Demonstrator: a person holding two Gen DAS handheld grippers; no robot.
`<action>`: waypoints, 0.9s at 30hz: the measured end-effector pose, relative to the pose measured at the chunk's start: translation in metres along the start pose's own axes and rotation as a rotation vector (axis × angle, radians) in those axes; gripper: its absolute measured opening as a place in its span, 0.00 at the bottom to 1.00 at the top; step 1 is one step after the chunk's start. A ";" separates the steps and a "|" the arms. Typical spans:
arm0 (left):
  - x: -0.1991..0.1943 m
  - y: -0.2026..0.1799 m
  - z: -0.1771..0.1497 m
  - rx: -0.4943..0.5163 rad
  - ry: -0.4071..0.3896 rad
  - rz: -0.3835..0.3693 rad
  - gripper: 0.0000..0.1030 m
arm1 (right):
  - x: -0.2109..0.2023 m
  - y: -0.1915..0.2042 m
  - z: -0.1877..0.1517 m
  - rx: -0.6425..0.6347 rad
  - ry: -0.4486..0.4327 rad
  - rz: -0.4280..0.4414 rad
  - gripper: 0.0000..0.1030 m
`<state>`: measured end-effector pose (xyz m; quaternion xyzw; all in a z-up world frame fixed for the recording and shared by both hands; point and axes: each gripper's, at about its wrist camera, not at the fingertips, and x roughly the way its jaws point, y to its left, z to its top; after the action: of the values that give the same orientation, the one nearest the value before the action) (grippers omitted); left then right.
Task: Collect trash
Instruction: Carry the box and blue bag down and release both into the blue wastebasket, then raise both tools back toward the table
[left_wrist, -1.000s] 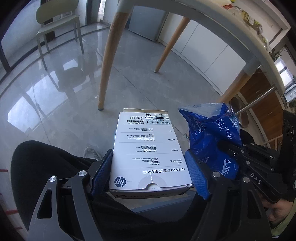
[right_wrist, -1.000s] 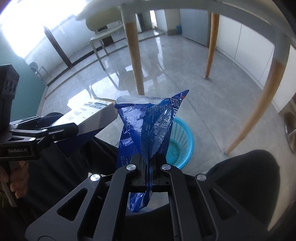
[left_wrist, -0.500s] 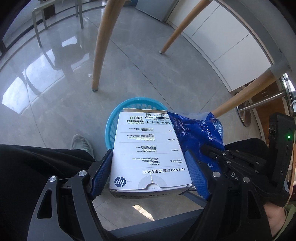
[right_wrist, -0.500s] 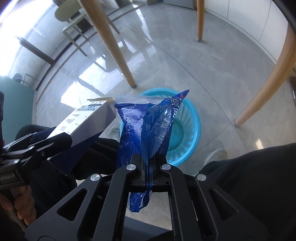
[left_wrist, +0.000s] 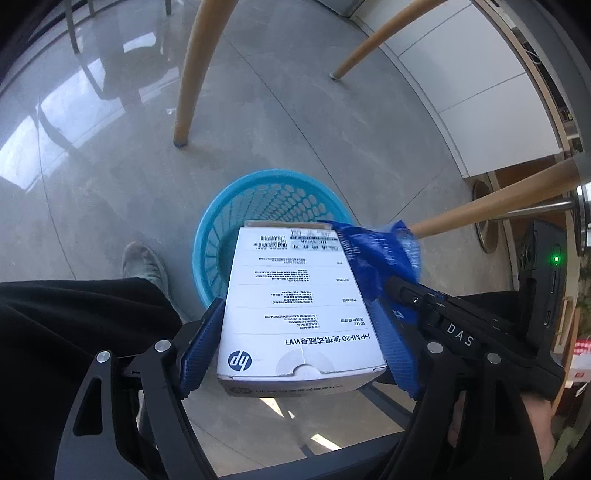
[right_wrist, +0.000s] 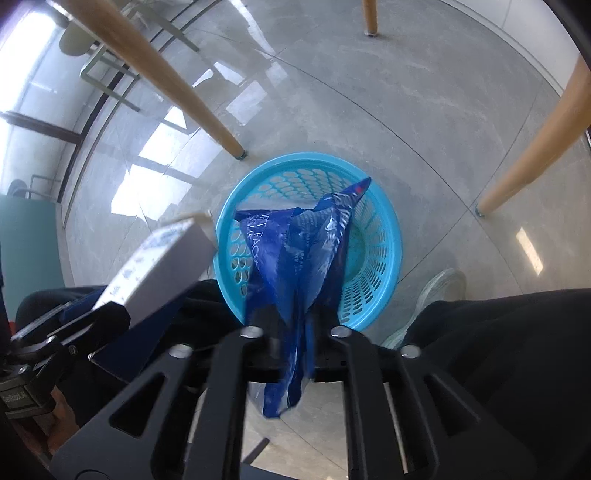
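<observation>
A round blue plastic basket (left_wrist: 258, 177) stands on the grey floor right below both grippers. My left gripper (left_wrist: 295, 314) is shut on a white HP box (left_wrist: 295, 295), its blue pads against the box's two long sides, and holds it over the basket's near rim. My right gripper (right_wrist: 291, 321) hangs over the basket (right_wrist: 391, 229). Its jaws are opening, and a crumpled blue tissue wrapper (right_wrist: 295, 251) hangs blurred and loose between them, its far end over the basket's mouth. The wrapper (left_wrist: 369, 254) also shows beside the box in the left wrist view.
Wooden table legs (left_wrist: 188, 81) (right_wrist: 535, 140) stand on the floor around the basket. The person's dark trouser legs and shoes (left_wrist: 144, 262) (right_wrist: 436, 291) flank it closely. White cabinets (left_wrist: 461, 74) line the far side.
Both grippers have come down and tilted toward the floor, so the basket now lies under them. The right jaws, clamped on the wrapper before, have parted. The left still grips the box.
</observation>
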<state>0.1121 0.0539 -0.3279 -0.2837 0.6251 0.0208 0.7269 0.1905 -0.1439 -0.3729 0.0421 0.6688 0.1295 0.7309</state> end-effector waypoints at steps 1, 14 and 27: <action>0.001 0.003 0.002 -0.017 -0.002 -0.011 0.76 | 0.002 -0.002 0.001 0.008 0.006 -0.002 0.31; -0.014 0.000 0.006 0.008 -0.068 0.011 0.74 | -0.007 0.002 -0.006 -0.039 0.011 -0.040 0.31; -0.059 -0.015 -0.023 0.131 -0.168 0.151 0.74 | -0.066 0.024 -0.044 -0.173 -0.081 -0.082 0.40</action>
<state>0.0841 0.0506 -0.2688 -0.1853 0.5817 0.0583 0.7899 0.1390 -0.1423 -0.3084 -0.0435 0.6260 0.1549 0.7630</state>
